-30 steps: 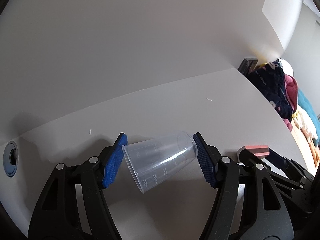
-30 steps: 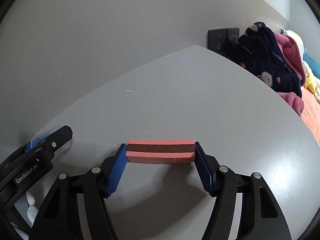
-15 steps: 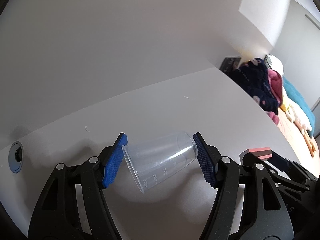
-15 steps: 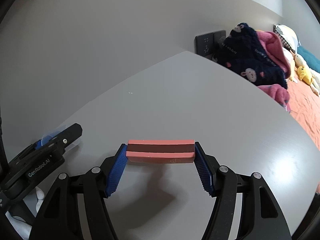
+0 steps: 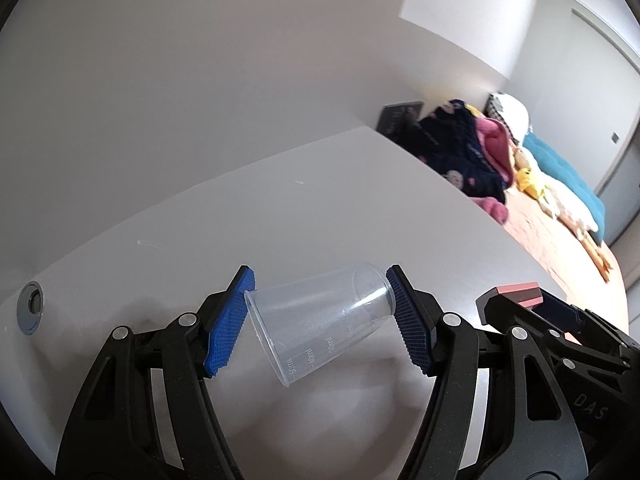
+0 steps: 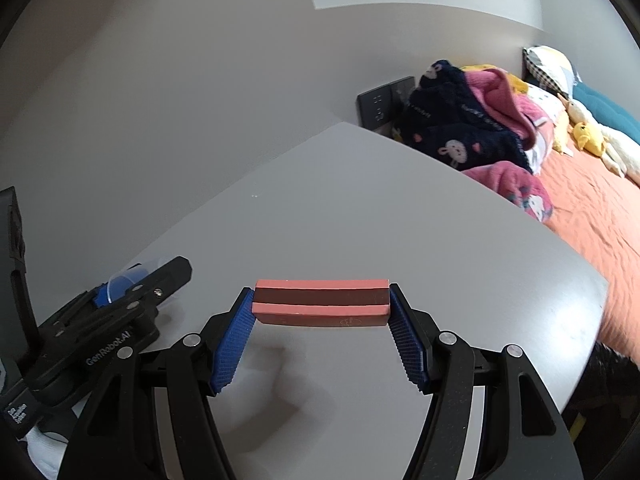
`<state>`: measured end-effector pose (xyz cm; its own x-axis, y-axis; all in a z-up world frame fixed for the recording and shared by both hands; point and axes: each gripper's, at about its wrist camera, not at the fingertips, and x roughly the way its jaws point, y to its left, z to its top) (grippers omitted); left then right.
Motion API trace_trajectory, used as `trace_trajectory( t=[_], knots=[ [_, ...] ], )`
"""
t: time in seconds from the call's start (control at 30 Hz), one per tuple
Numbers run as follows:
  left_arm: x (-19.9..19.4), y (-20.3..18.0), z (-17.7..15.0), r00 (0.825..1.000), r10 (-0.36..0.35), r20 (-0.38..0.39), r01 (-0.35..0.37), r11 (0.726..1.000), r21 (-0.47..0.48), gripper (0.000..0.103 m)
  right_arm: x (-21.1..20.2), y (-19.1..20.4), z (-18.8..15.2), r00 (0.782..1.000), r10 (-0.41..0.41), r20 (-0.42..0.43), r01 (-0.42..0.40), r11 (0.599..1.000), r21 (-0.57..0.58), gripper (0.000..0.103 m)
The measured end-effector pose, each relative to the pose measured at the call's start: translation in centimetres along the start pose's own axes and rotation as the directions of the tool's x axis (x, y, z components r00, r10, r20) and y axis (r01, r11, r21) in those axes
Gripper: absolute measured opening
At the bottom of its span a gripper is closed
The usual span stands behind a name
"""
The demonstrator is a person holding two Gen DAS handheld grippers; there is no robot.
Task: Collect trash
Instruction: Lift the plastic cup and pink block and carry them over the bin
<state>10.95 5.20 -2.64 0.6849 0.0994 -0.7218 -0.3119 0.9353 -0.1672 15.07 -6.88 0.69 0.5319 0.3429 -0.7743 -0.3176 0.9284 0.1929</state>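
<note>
My left gripper [image 5: 320, 316] is shut on a clear plastic measuring cup [image 5: 320, 320], held sideways above the white table [image 5: 320, 208], rim to the left pad. My right gripper [image 6: 322, 330] is shut on a pink and brown eraser block [image 6: 322, 307], gripped end to end above the table [image 6: 360, 220]. The right gripper and its block [image 5: 520, 293] also show at the lower right of the left wrist view. The left gripper [image 6: 120, 304] shows at the lower left of the right wrist view.
A round cable grommet [image 5: 30, 307] sits in the table at the far left. A bed with an orange sheet [image 6: 592, 200] and piled clothes [image 6: 468, 128] and soft toys lies past the table's right edge. A dark wall socket [image 6: 384, 104] sits behind the corner.
Both grippers have swung to the right and risen, each still holding its item. The bed and clothes have come further into view; the grommet has slid left.
</note>
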Motion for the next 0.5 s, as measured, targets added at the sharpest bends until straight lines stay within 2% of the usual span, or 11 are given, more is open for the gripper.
trace_trajectory(
  t=[0.5],
  knots=[
    [-3.4,-5.8,-1.6,0.995,-0.098,-0.001,0.098,0.989,0.112,0.066,-7.3,-3.3,-2.9,0.998,-0.027,0.061,0.024,0.998,0.052,0.067]
  ],
)
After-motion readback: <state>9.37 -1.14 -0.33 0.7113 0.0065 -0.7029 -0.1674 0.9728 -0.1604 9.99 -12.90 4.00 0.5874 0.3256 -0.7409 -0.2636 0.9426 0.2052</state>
